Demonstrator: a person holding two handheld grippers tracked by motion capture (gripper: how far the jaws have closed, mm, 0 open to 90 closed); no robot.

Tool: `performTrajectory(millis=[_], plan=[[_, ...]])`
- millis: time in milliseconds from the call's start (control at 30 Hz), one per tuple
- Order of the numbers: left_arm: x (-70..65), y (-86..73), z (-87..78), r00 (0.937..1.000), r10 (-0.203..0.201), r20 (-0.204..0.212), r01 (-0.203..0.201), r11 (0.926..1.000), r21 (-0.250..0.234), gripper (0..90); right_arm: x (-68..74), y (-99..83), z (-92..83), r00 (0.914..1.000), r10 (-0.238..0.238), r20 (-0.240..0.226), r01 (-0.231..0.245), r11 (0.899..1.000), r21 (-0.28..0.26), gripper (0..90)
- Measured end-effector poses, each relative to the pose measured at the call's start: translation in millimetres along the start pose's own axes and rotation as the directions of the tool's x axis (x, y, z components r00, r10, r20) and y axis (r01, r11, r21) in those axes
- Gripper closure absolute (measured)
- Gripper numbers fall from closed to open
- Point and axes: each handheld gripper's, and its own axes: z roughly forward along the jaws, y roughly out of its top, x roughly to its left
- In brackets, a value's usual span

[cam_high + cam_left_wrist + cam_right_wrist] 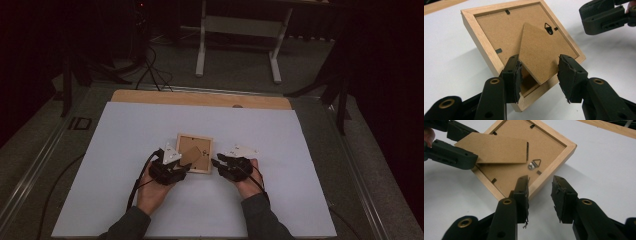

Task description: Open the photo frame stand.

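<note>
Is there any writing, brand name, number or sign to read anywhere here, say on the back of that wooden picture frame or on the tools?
None: no readable text in these pictures.
Picture frame: bare wood, plain brown backing board, unmarked fold-out stand.
Metal hanger: no stamp that can be made out.
Left gripper and right gripper: plain black, no label.
White table cover: blank.

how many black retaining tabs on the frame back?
4 tabs, one per side, in the right gripper view: top, upper left by the stand, lower left, beside the hanger. The stand could hide more.
</note>
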Motion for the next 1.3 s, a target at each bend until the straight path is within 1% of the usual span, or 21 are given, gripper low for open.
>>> performTrajectory(millis=[167, 300, 367, 467, 567, 667, 767, 867, 1000, 1033, 1133, 1167, 1200, 1233, 1300], plan=[[-5.5, -2.9, -2.3, 0.9982, 0.052, -0.029, -0.052, 0.9986, -0.003, 54.4, -1.3, 0.6, -0.9, 1.0000, 0.004, -0.005, -0.004, 1.000, -0.003, 64.3], [-11.3, -5.0, -4.2, 0.9923, 0.109, -0.058, -0.109, 0.9940, -0.001, 54.4, -2.7, 1.3, -1.6, 0.9999, 0.006, -0.012, -0.006, 1.000, -0.006, 61.8], [-12.6, -5.8, -5.0, 0.9901, 0.125, -0.064, -0.125, 0.9921, 0.000, 54.4, -4.1, 1.9, -1.9, 0.9997, 0.010, -0.022, -0.010, 1.000, -0.007, 60.0], [-12.9, -8.1, -5.9, 0.9885, 0.135, -0.068, -0.135, 0.9908, 0.009, 54.2, -7.0, 3.6, -2.8, 0.9993, 0.016, -0.035, -0.017, 1.000, -0.015, 57.0], [-12.7, -10.4, -5.9, 0.9890, 0.132, -0.068, -0.131, 0.9913, 0.010, 54.0, -10.4, 4.8, -2.8, 0.9979, 0.032, -0.057, -0.033, 0.999, -0.022, 53.8], [-13.4, -11.8, -6.3, 0.9879, 0.137, -0.073, -0.137, 0.9905, 0.013, 53.8, -13.2, 6.6, 0.9, 0.9963, 0.040, -0.076, -0.041, 0.999, -0.022, 51.9], [-14.3, -12.2, -6.6, 0.9865, 0.145, -0.076, -0.145, 0.9894, 0.011, 53.7, -14.4, 9.9, 5.4, 0.9932, 0.051, -0.105, -0.054, 0.998, -0.025, 50.4], [-14.5, -12.5, -6.4, 0.9851, 0.153, -0.078, -0.152, 0.9882, 0.012, 53.7, -14.9, 14.5, 9.2, 0.9901, 0.046, -0.132, -0.051, 0.998, -0.031, 48.2], [-15.0, -12.9, -6.3, 0.9835, 0.161, -0.082, -0.161, 0.9870, 0.011, 53.7, -18.1, 20.2, 11.3, 0.9900, 0.047, -0.133, -0.052, 0.998, -0.032, 44.8], [-15.3, -13.0, -6.3, 0.9834, 0.161, -0.083, -0.161, 0.9870, 0.010, 53.7, -18.9, 21.2, 11.9, 0.9897, 0.054, -0.132, -0.059, 0.998, -0.033, 44.5], [-16.3, -13.4, -6.4, 0.9806, 0.174, -0.090, -0.173, 0.9848, 0.012, 53.6, -22.1, 24.2, 15.7, 0.9865, 0.078, -0.144, -0.084, 0.996, -0.034, 42.7], [-16.3, -13.4, -6.4, 0.9806, 0.174, -0.090, -0.173, 0.9848, 0.012, 53.5, -22.1, 24.2, 15.7, 0.9865, 0.078, -0.144, -0.084, 0.996, -0.034, 42.7], [-16.6, -14.0, -6.4, 0.9795, 0.179, -0.093, -0.178, 0.9838, 0.015, 53.5, -23.1, 24.9, 17.4, 0.9861, 0.081, -0.145, -0.086, 0.996, -0.029, 42.1], [-16.6, -14.4, -6.4, 0.9781, 0.185, -0.096, -0.184, 0.9827, 0.020, 53.5, -24.5, 26.5, 21.0, 0.9867, 0.089, -0.136, -0.092, 0.996, -0.016, 40.4], [-17.1, -15.0, -6.2, 0.9774, 0.187, -0.099, -0.186, 0.9824, 0.018, 53.5, -25.9, 28.2, 24.0, 0.9862, 0.093, -0.137, -0.095, 0.996, -0.006, 38.8]])
